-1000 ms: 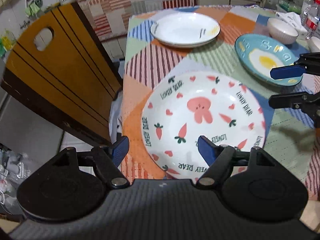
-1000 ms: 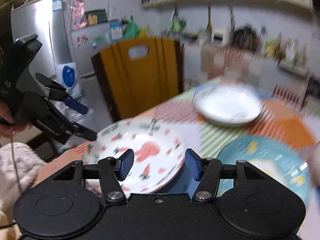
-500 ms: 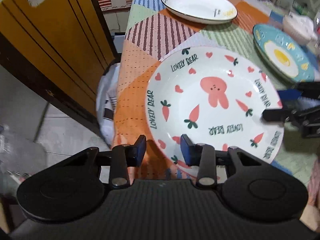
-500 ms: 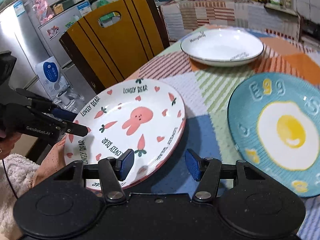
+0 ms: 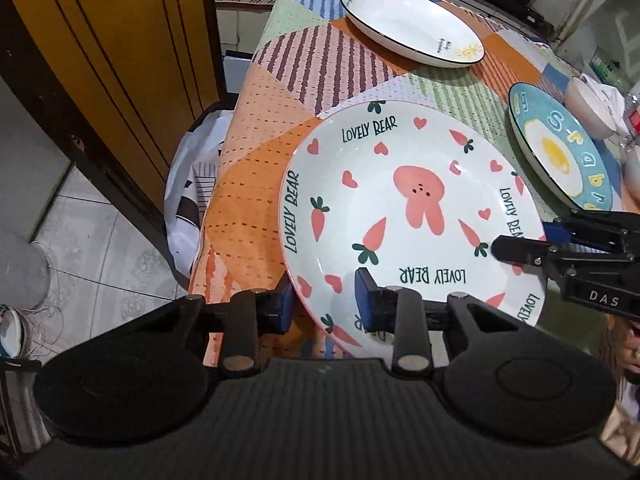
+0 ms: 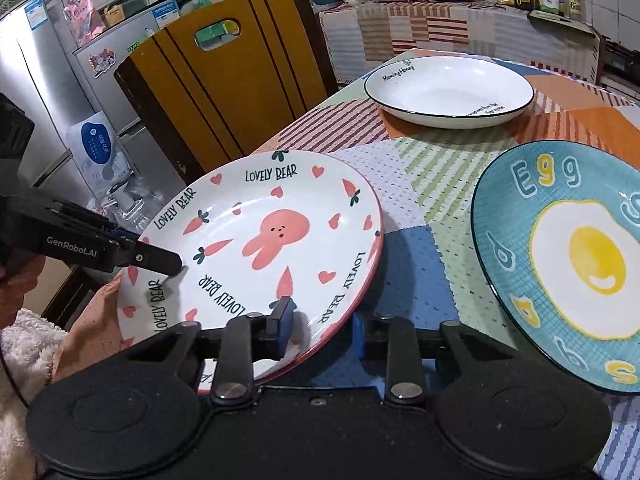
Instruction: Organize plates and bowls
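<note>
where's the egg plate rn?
The egg plate sits right of the bunny plate in the right wrist view, in front of the white plate.

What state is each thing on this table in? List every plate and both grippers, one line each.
rabbit plate: empty, its rim between the jaws of both grippers
left gripper: jaws closing on the rabbit plate's rim
right gripper: jaws closing on the rabbit plate's rim
egg plate: empty, flat on the table, untouched
white black-rimmed plate: empty, flat on the table, untouched
</note>
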`<state>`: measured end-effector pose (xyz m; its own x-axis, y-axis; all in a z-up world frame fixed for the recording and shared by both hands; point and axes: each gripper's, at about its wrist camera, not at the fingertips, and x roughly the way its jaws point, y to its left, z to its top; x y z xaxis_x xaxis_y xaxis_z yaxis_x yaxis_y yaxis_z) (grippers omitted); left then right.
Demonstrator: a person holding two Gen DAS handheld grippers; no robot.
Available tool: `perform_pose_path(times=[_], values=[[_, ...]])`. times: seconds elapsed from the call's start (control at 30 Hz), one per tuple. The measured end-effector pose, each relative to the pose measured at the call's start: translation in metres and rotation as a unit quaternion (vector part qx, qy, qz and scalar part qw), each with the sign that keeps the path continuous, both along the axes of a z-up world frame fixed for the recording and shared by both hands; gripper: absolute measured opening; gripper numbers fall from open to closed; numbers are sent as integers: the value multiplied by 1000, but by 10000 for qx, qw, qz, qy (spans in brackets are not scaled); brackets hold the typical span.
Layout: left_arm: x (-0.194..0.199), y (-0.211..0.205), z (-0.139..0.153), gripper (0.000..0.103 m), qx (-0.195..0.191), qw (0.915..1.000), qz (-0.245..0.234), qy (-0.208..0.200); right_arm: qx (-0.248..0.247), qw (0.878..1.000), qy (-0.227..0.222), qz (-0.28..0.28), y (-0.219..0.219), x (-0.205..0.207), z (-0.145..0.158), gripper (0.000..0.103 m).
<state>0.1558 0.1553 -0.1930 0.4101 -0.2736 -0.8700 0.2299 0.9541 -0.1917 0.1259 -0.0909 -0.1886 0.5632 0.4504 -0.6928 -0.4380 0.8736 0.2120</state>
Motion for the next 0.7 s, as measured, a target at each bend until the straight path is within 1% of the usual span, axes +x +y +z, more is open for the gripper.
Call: perform_pose_path(times=[0.1, 0.2, 0.4, 0.47, 0.57, 0.7], values=[[-6, -10, 4, 31, 261, 9995, -83, -128, -22, 10000, 17, 49, -2, 2, 1, 29], [-14, -15, 12, 31, 269, 9991, -162, -270, -38, 9998, -74, 161, -8, -1, 5, 29], [-22, -33, 34, 31, 435, 9968, -311, -600, 18, 9992, -227, 315, -26, -6, 19, 29], [-21, -40, 41, 31, 439, 9956, -370, -742, 50, 9987, -323, 386, -34, -10, 25, 29], [-15, -53, 50, 31, 394, 9949, -415, -826, 50, 9982, -454, 385, -46, -13, 35, 29], [-7, -76, 57, 31, 309, 9936, -521, -957, 22, 9983, -540, 223, -67, -9, 46, 29]])
